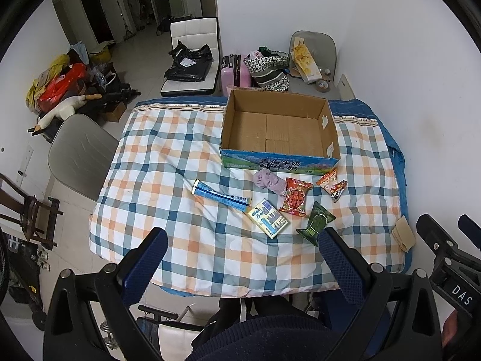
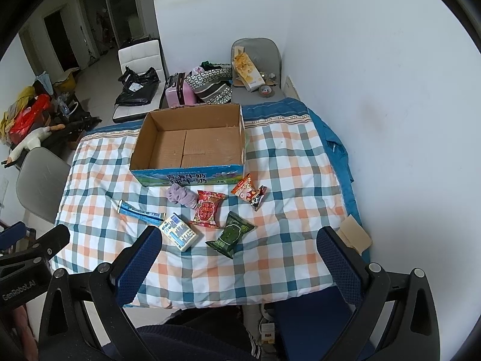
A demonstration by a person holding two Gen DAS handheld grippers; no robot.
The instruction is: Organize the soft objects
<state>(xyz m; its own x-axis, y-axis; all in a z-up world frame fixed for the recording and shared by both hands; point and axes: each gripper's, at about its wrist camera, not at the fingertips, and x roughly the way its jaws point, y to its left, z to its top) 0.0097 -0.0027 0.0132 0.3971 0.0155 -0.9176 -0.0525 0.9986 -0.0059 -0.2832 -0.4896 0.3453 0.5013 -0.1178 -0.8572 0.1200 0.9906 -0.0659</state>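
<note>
An empty cardboard box (image 1: 279,132) (image 2: 192,144) stands at the back of the checked cloth. In front of it lie a purple scrunchie (image 1: 269,182) (image 2: 182,196), a red snack packet (image 1: 296,201) (image 2: 208,209), an orange snack packet (image 1: 332,185) (image 2: 249,194), a green snack packet (image 1: 315,224) (image 2: 231,234), a white tissue pack (image 1: 268,218) (image 2: 179,232) and a blue tube (image 1: 221,195) (image 2: 141,212). My left gripper (image 1: 243,234) and right gripper (image 2: 237,234) are open and empty, held above the table's near edge.
The checked cloth (image 1: 180,150) (image 2: 285,180) covers the table. A tan paper piece (image 1: 404,234) (image 2: 354,233) lies at its right edge. A grey chair (image 1: 78,153) stands left; a chair with bags (image 1: 309,60) and a pink suitcase (image 1: 234,72) stand behind. A white wall is on the right.
</note>
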